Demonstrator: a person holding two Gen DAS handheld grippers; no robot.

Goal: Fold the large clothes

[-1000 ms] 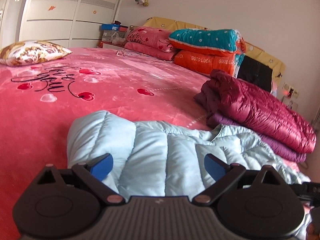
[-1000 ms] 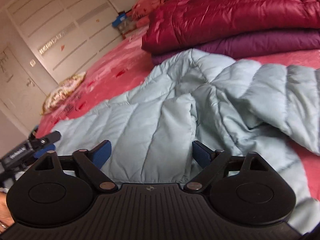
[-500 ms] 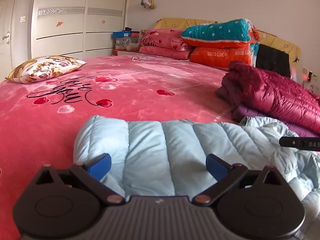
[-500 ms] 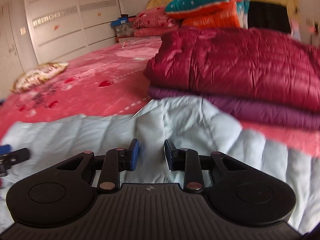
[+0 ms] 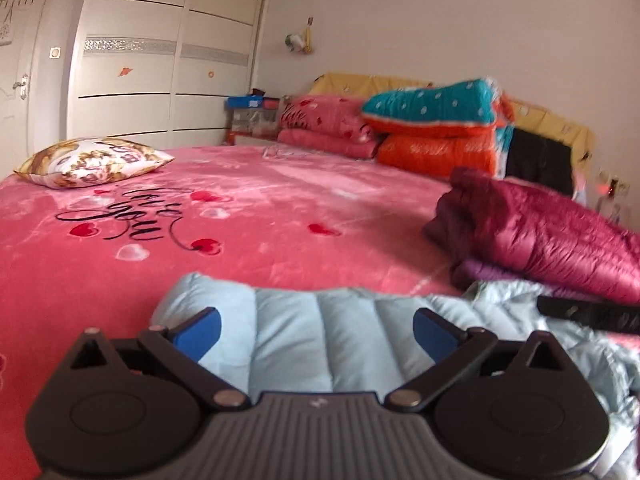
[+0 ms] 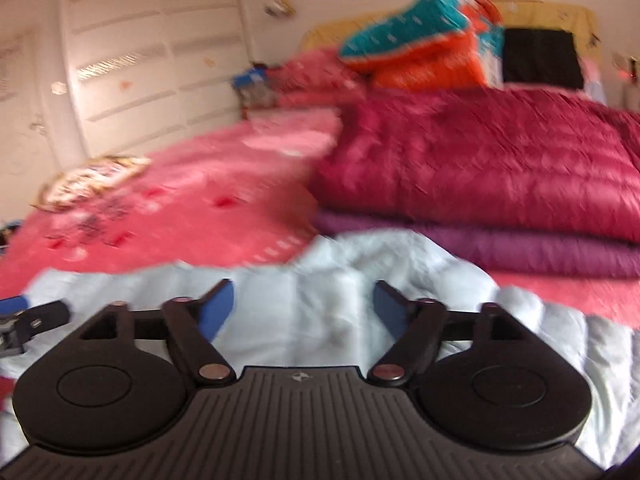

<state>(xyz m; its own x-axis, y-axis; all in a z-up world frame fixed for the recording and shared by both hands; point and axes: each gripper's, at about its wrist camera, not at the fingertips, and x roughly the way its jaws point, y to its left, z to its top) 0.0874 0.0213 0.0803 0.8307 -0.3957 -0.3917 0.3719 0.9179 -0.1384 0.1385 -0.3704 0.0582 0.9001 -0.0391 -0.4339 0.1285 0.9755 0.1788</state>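
Note:
A pale blue quilted down jacket [image 5: 320, 332] lies on the pink bed, near the front edge; it also shows in the right wrist view [image 6: 316, 280]. My left gripper [image 5: 316, 330] is open and empty, just above the jacket's left part. My right gripper [image 6: 304, 308] is open and empty, over the jacket's middle near its collar. The right gripper's finger shows in the left wrist view [image 5: 588, 312]. The left gripper's finger shows in the right wrist view [image 6: 32, 316].
A folded maroon jacket [image 5: 540, 232] lies on a folded purple one [image 6: 500, 244] at the right. A patterned pillow [image 5: 92, 160] lies far left. Stacked quilts [image 5: 436, 128] stand by the headboard. A white wardrobe [image 5: 160, 60] stands behind the pink bedspread [image 5: 240, 208].
My right gripper shut half a second ago and has opened again. Both grippers have lifted and tilted up away from the jacket. The right view is blurred by motion.

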